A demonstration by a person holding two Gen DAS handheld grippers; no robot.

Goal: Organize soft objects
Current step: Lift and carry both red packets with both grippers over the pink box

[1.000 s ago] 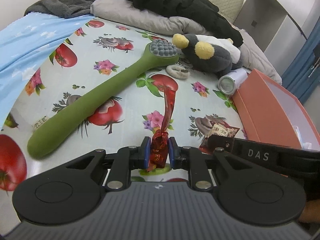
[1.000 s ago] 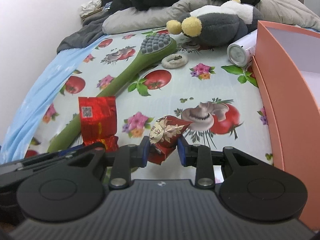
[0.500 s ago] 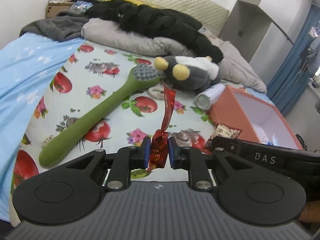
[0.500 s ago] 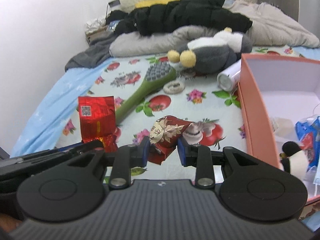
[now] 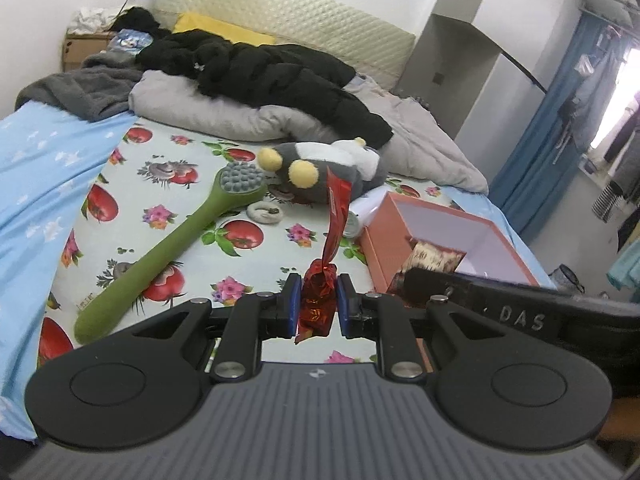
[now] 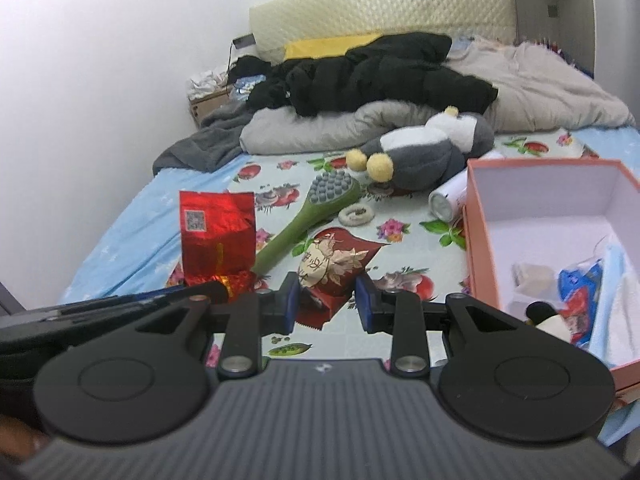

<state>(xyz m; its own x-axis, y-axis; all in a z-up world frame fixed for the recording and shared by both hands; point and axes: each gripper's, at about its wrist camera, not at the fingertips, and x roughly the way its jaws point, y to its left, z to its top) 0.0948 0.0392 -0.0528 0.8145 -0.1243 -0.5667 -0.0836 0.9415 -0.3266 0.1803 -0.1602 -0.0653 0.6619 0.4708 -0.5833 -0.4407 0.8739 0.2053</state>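
Observation:
My left gripper [image 5: 318, 306] is shut on a shiny red foil packet [image 5: 320, 300], held edge-on above the bed; the same packet shows flat in the right wrist view [image 6: 216, 236]. My right gripper [image 6: 327, 300] is shut on a dark red snack packet with a leaf print [image 6: 334, 266], also seen in the left wrist view [image 5: 434, 258]. Both are raised above the fruit-print sheet, left of the orange box [image 6: 476, 220], which holds a few small items. A grey plush toy with yellow pom-poms [image 6: 424, 152] lies farther back.
A long green massage brush [image 5: 172, 248] lies diagonally on the sheet. A pale ring [image 5: 264, 214] and a white canister [image 6: 448, 200] lie by the plush. A black jacket [image 5: 260, 68] and grey duvet [image 6: 540, 80] pile at the headboard. A blue sheet [image 5: 32, 168] covers the left.
Both grippers have risen and pulled back with their packets, so more of the bed, headboard and the inside of the orange box have come into view.

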